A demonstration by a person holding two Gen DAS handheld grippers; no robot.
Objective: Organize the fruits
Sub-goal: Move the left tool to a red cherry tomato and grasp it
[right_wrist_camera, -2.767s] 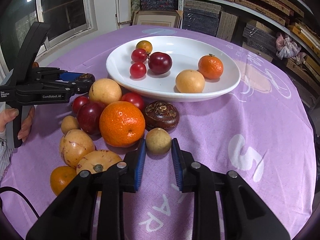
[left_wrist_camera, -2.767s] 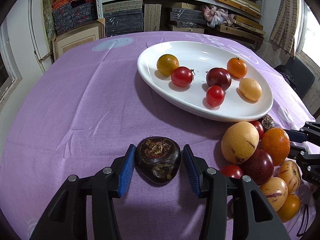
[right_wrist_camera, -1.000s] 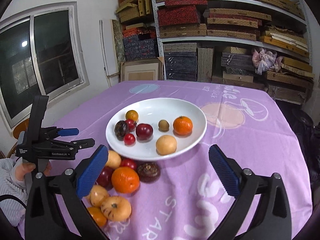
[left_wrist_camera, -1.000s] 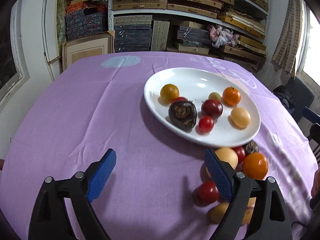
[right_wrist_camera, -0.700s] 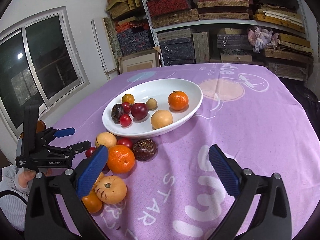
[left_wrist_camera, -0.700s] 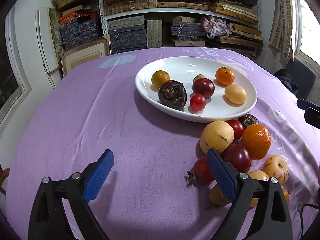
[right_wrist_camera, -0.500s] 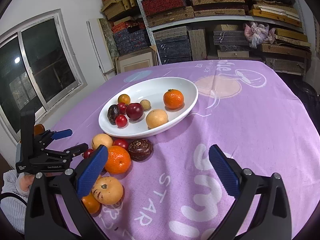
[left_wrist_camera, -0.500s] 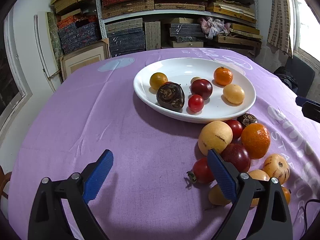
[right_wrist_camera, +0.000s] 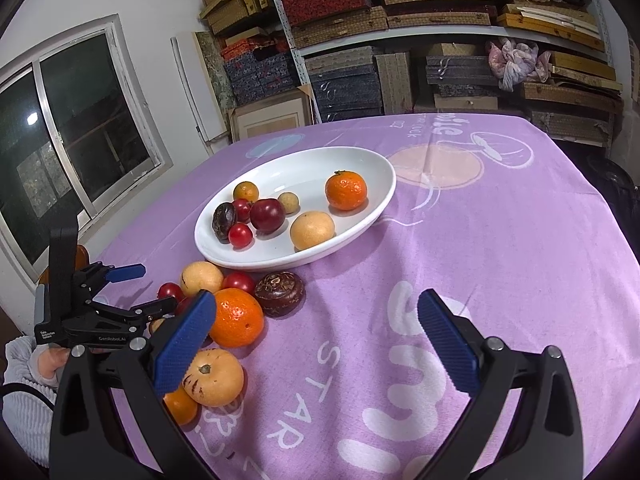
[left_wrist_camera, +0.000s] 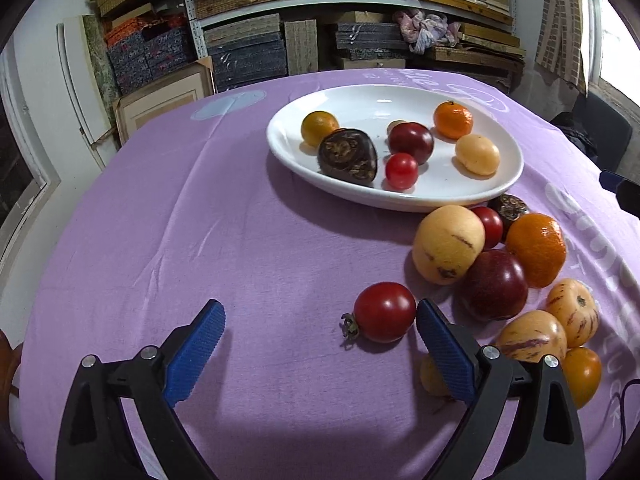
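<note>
Shelves of stacked boxes stand behind the counter (left_wrist_camera: 200, 240), which is draped in a purple cloth and carries a white plate (left_wrist_camera: 472, 196) with a loose heap of fruit beside it. What has changed is on the plate: the dark wrinkled fruit (left_wrist_camera: 347, 154) that the left claw (left_wrist_camera: 318, 338) was clamping a few seconds ago now lies there among a yellow, two red and two orange fruits, and the small tan fruit (right_wrist_camera: 288, 202) that was between the right claw's pads sits there too. Both claws have let go and dropped back toward the heap. The left claw's jaws are spread wide and empty, with a red tomato (left_wrist_camera: 384, 312) on the cloth just inside its right pad, not yet pinched. The right claw (right_wrist_camera: 316, 340) is likewise wide open, holding nothing. Two deliveries are done, and the tomato looks like the next pick, with many fruits left.
</note>
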